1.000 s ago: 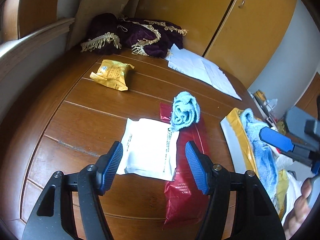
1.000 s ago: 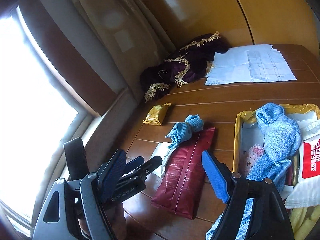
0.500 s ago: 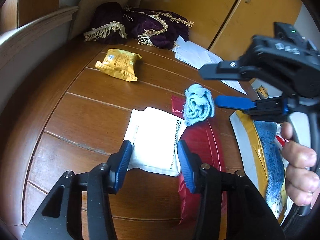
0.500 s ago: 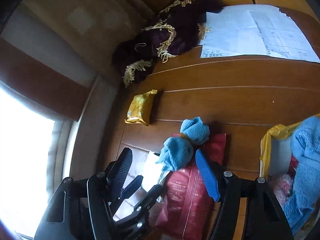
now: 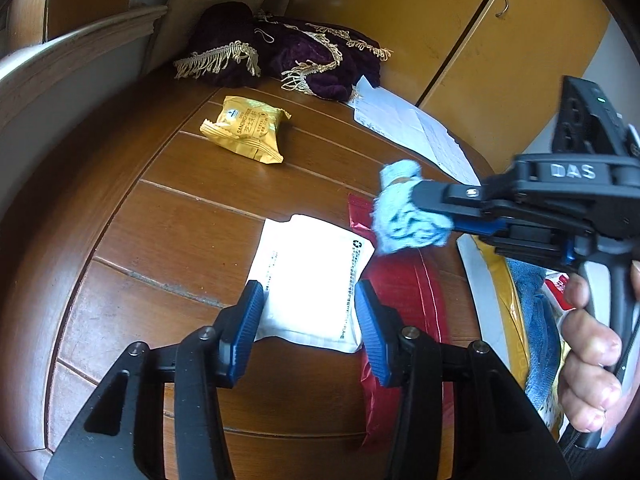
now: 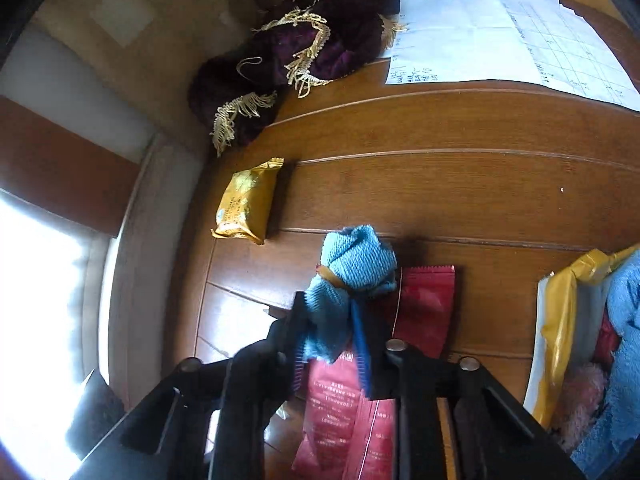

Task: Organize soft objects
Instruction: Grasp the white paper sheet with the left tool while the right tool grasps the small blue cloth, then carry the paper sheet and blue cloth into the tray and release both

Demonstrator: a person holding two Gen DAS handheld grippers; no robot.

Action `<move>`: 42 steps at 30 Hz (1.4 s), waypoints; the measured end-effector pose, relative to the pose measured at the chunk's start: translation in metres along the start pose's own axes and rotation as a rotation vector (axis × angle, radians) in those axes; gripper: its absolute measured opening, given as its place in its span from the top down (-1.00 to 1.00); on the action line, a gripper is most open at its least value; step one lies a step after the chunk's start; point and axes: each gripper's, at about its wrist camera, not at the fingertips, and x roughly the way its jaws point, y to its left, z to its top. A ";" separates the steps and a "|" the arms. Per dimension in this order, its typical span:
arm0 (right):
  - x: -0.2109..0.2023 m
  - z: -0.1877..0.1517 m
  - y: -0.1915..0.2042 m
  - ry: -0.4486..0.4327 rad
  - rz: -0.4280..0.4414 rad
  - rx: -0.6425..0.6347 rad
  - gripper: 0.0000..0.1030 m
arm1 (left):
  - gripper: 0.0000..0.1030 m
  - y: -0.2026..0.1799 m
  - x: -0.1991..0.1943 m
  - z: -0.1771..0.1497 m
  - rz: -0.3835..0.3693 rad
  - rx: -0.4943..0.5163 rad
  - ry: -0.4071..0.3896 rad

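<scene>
Now the right hand-held gripper has its blue pads pinched tight on the blue cloth, a rolled bundle cinched at its middle by a tan band. One end of the cloth sits squeezed between the pads, and the other end sticks out forward past the fingertips, so its long axis runs along the fingers, pointing toward the far side of the table. From the left wrist view, the cloth hangs at the tip of the right hand-held gripper, above the top end of the red packet. The left hand-held gripper stands open at a middling width, holding nothing, with its pads on either side of the near edge of the white packet lying flat on the table. A yellow snack packet lies further back, well apart from both.
</scene>
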 end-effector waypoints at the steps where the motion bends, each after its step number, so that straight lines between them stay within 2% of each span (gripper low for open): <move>1: -0.006 -0.003 0.001 -0.016 0.014 -0.010 0.68 | 0.12 0.000 0.000 0.000 0.000 -0.001 -0.003; 3: -0.021 -0.010 0.004 -0.062 0.018 -0.032 0.69 | 0.12 0.001 -0.002 0.000 -0.006 -0.003 -0.010; 8: -0.058 -0.034 0.005 -0.144 0.092 -0.059 0.70 | 0.12 -0.001 -0.007 0.000 -0.033 -0.004 -0.037; 13: -0.094 -0.082 0.008 -0.249 0.146 -0.107 0.70 | 0.12 -0.010 -0.027 -0.006 -0.150 -0.038 -0.039; 19: -0.137 -0.143 -0.004 -0.395 0.194 -0.177 0.70 | 0.12 -0.053 -0.066 -0.022 -0.226 0.041 -0.081; 24: -0.165 -0.185 -0.025 -0.472 0.134 -0.202 0.70 | 0.12 -0.092 -0.083 -0.041 -0.287 0.087 -0.082; 29: -0.185 -0.223 -0.055 -0.524 0.074 -0.138 0.69 | 0.12 -0.133 -0.085 -0.060 -0.313 0.164 -0.047; 35: -0.197 -0.243 -0.079 -0.552 -0.056 -0.066 0.69 | 0.12 -0.168 -0.077 -0.069 -0.342 0.218 0.008; 42: -0.210 -0.248 -0.091 -0.586 -0.077 -0.060 0.69 | 0.12 -0.187 -0.074 -0.077 -0.316 0.254 0.002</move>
